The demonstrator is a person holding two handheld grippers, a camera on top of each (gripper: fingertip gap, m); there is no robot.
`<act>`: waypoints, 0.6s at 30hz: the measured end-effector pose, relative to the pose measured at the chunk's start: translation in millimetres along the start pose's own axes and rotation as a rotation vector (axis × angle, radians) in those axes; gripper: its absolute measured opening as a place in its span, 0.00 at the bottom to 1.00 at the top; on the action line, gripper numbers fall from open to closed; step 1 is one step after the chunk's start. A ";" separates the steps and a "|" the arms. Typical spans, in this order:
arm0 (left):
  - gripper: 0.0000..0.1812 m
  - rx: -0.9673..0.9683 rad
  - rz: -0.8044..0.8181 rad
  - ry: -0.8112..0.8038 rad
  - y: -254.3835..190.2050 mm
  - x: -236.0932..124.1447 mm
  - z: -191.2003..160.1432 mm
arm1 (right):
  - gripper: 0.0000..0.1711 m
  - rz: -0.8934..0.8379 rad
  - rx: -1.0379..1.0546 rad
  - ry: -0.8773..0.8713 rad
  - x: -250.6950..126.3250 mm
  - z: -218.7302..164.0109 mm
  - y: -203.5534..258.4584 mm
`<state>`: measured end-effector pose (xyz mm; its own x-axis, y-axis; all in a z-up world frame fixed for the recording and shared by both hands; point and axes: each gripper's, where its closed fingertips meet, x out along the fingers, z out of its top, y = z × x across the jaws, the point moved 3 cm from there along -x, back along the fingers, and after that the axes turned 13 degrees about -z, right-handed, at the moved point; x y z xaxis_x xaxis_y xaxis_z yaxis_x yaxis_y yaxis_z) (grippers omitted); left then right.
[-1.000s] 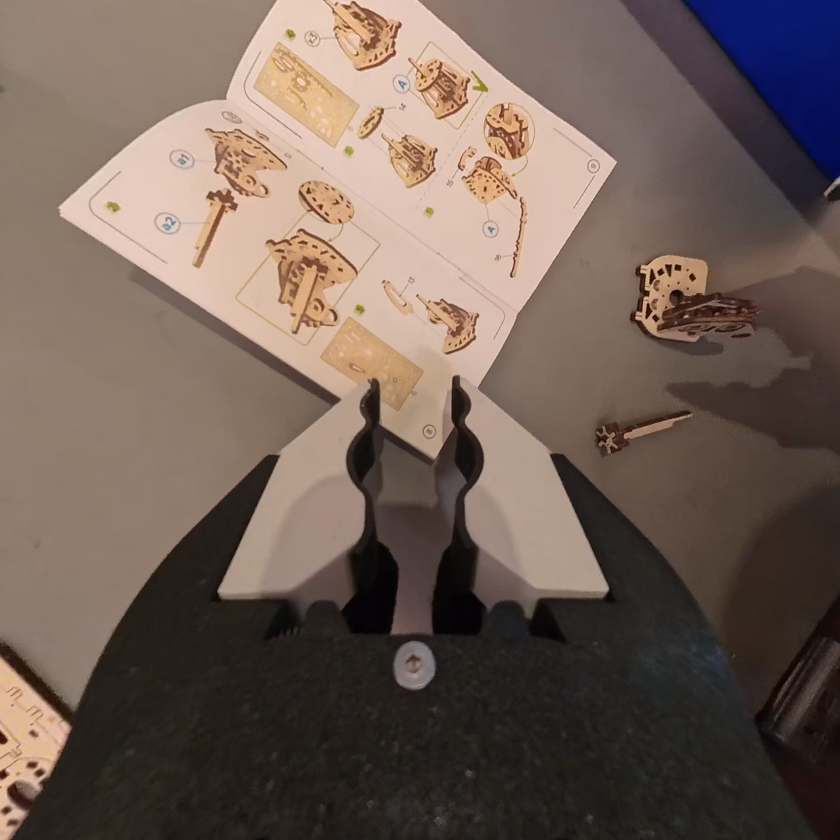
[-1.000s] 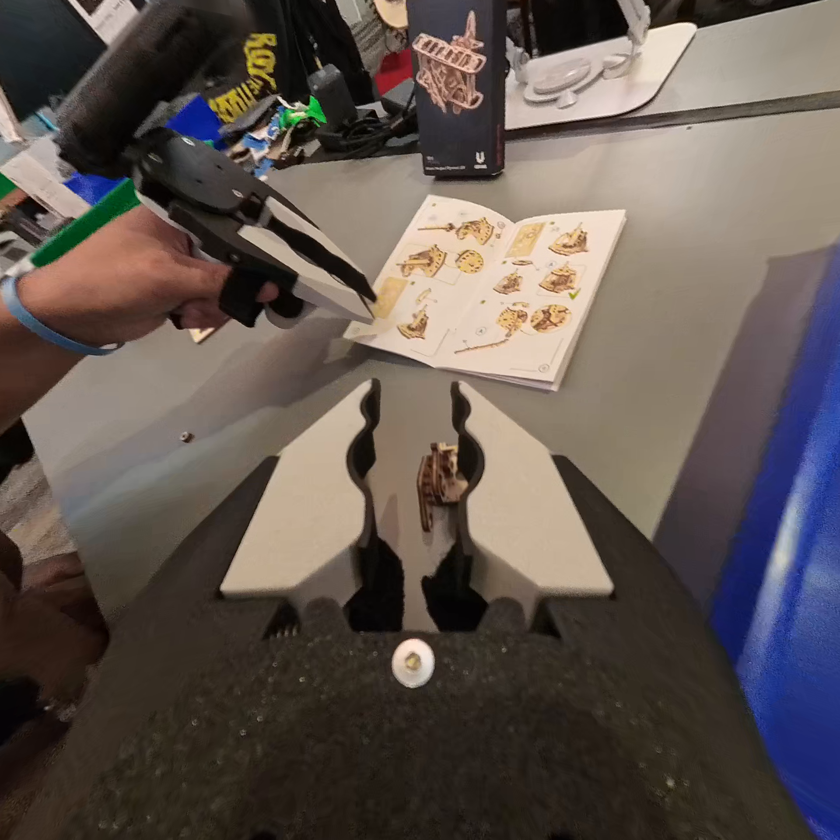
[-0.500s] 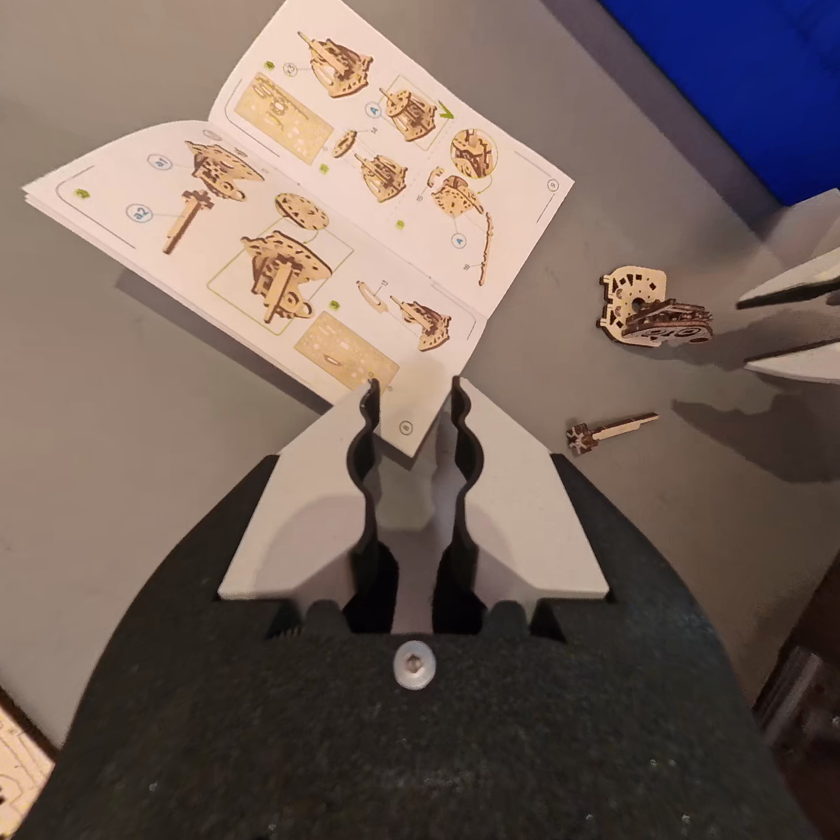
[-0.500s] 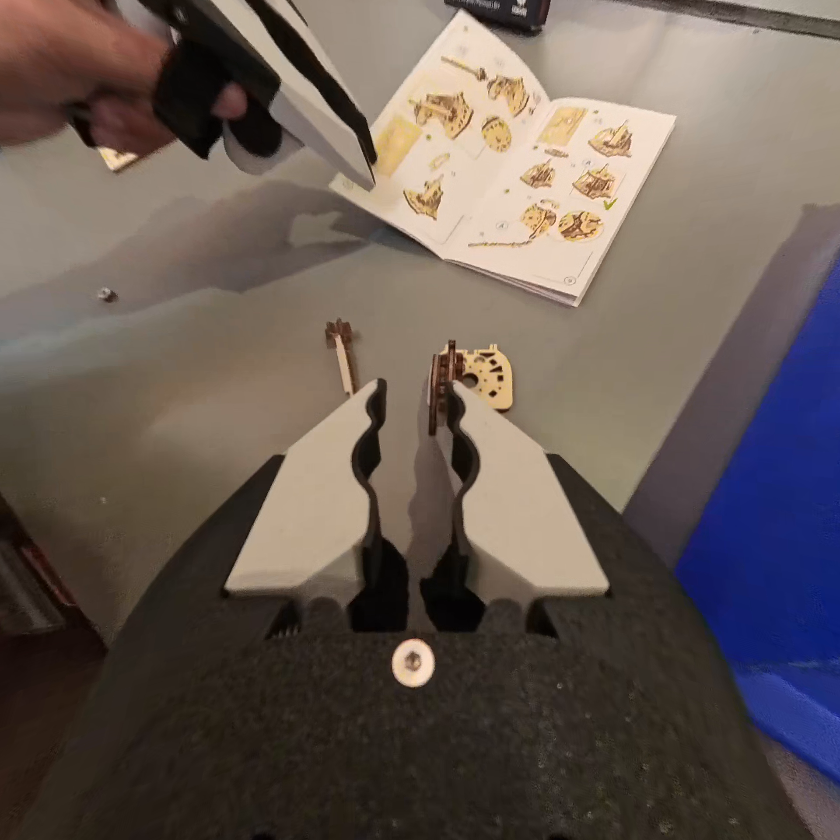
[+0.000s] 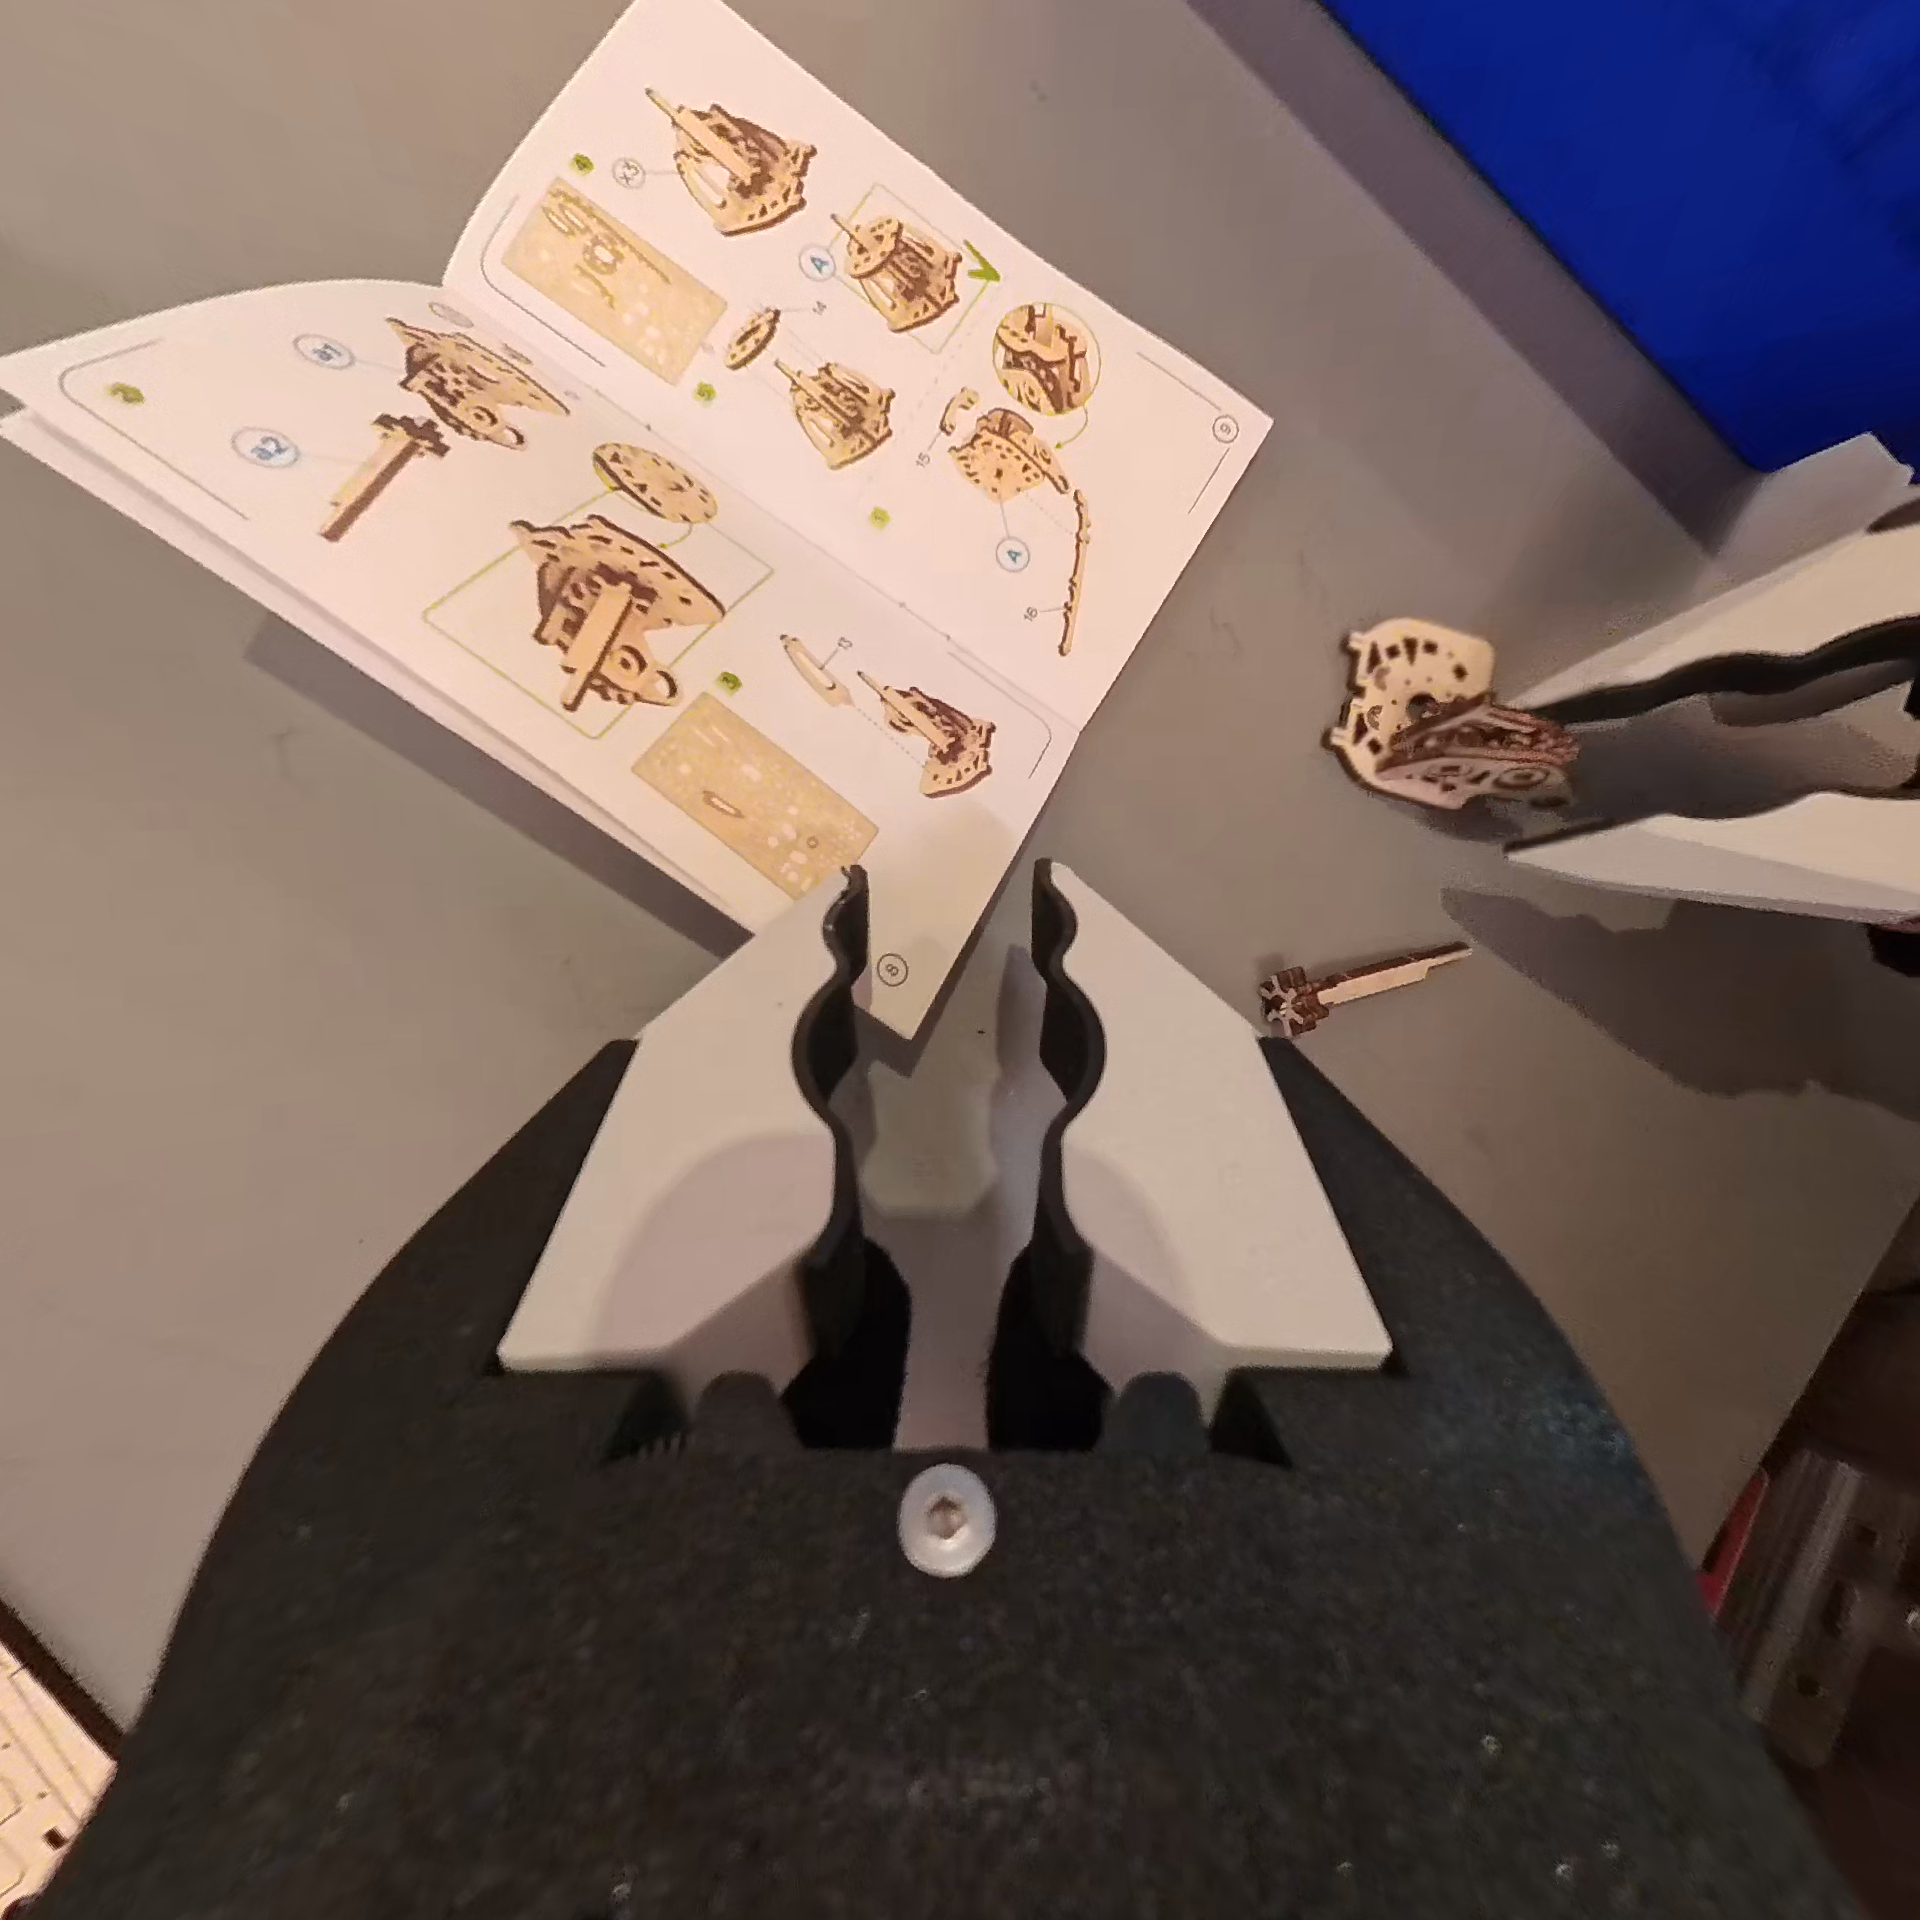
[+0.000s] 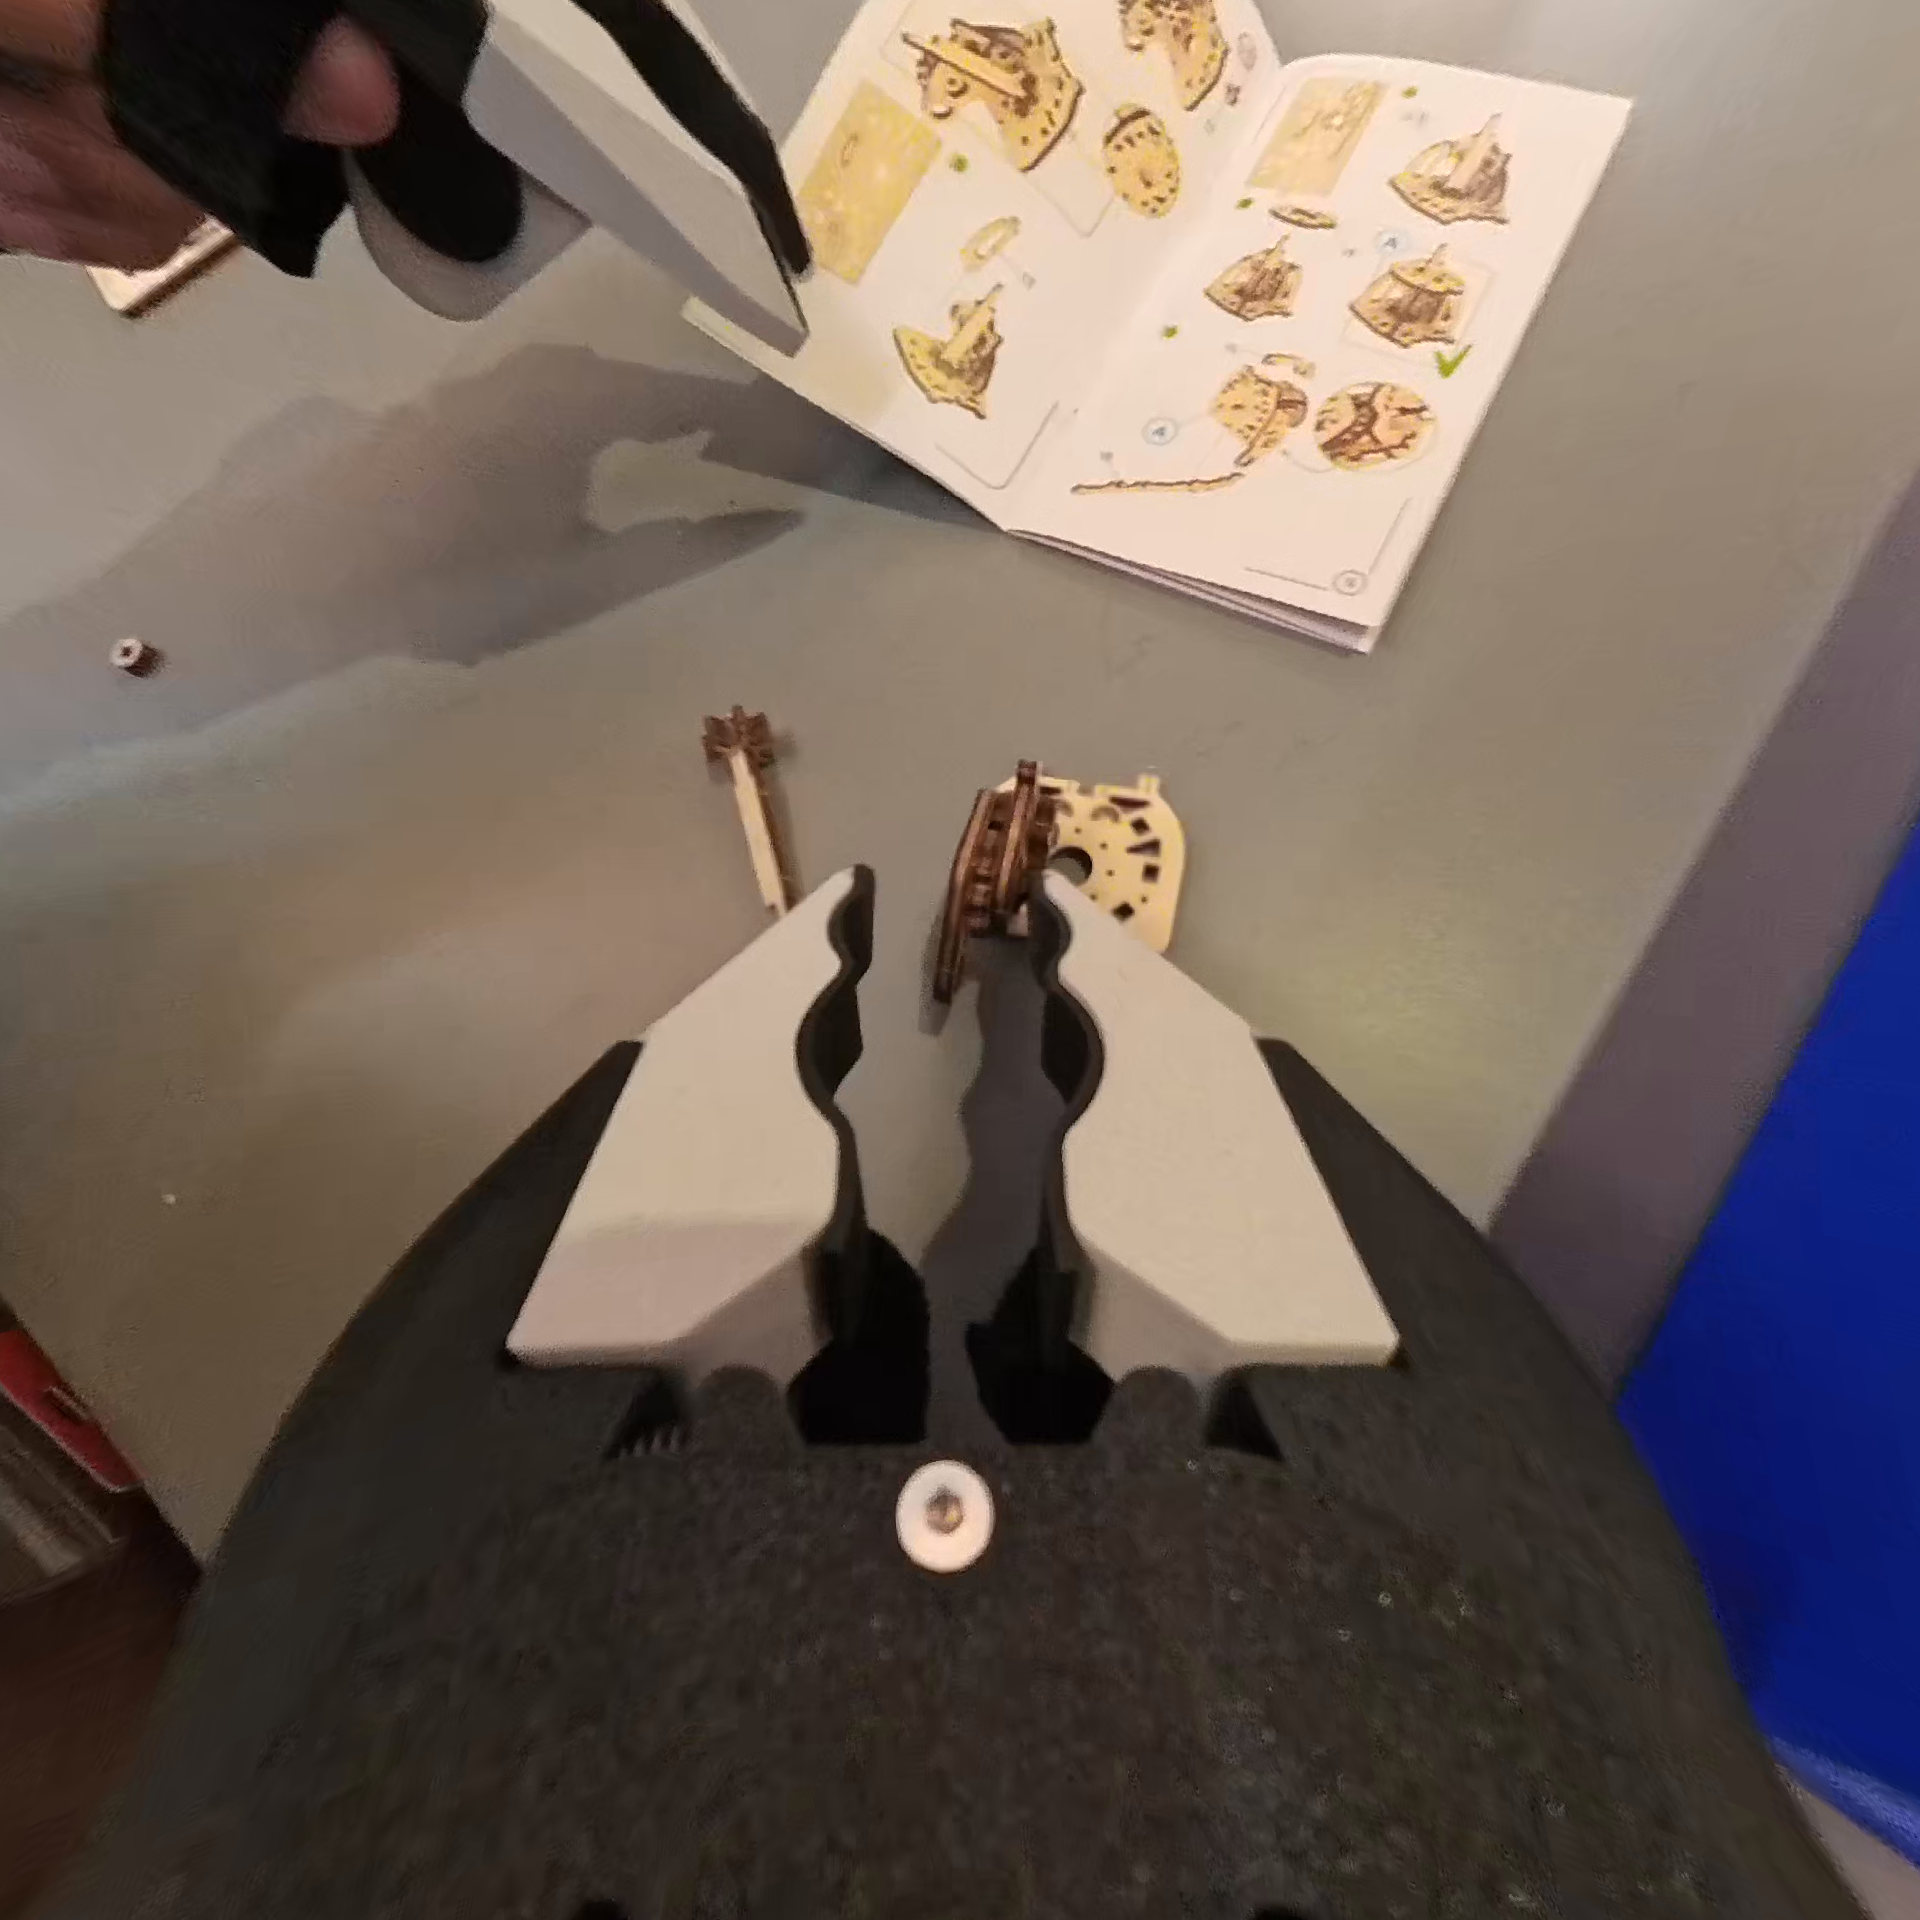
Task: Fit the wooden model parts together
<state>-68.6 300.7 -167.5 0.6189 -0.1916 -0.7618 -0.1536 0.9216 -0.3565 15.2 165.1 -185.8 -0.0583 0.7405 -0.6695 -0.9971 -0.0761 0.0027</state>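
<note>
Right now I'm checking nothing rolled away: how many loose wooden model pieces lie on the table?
2: the plate assembly between the right tongs' tips, and the toothed stick just left. Others may be hidden.

Grey table [image 6: 416,987] with open instruction booklet [image 5: 727,520], wooden subassembly [image 6: 1101,862], toothed wooden pin [image 6: 750,800], small nut [image 6: 135,656].

Matching left tongs [image 5: 945,904] and right tongs [image 6: 951,904]: pale grey wedge-shaped fingers [image 5: 727,1174] lined inside with wavy black pads [image 6: 831,1039], set in a rough black speckled body [image 5: 935,1714] with one silver hex screw [image 5: 947,1521] at centre. Black strap [image 6: 229,125] across the hand [image 6: 156,114] on the far tongs.
</note>
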 end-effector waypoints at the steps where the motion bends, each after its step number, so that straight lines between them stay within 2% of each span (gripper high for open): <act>1: 0.16 -0.001 -0.001 0.001 0.4 0.0 -0.2 | 0.17 0.013 0.008 -0.004 -0.3 1.2 3.1; 5: 0.16 -0.006 -0.006 0.005 2.2 0.3 -1.5 | 0.17 0.093 0.058 -0.029 -2.1 8.3 20.2; 11: 0.16 0.005 -0.019 0.020 0.6 2.3 -1.2 | 0.19 0.060 0.025 -0.025 -7.8 2.0 8.3; 15: 0.16 0.027 -0.017 0.045 -1.8 1.3 0.1 | 0.28 0.015 -0.035 -0.095 -9.3 2.9 -6.3; 18: 0.16 0.041 -0.022 0.042 -5.9 -1.2 4.3 | 0.32 0.029 -0.077 -0.070 -3.0 -2.5 -2.1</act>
<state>-65.1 296.9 -162.2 0.5891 -0.2247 -0.7762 -0.1080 0.9300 -0.3512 17.5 161.4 -185.7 -0.0931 0.7817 -0.6167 -0.9884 -0.1471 -0.0373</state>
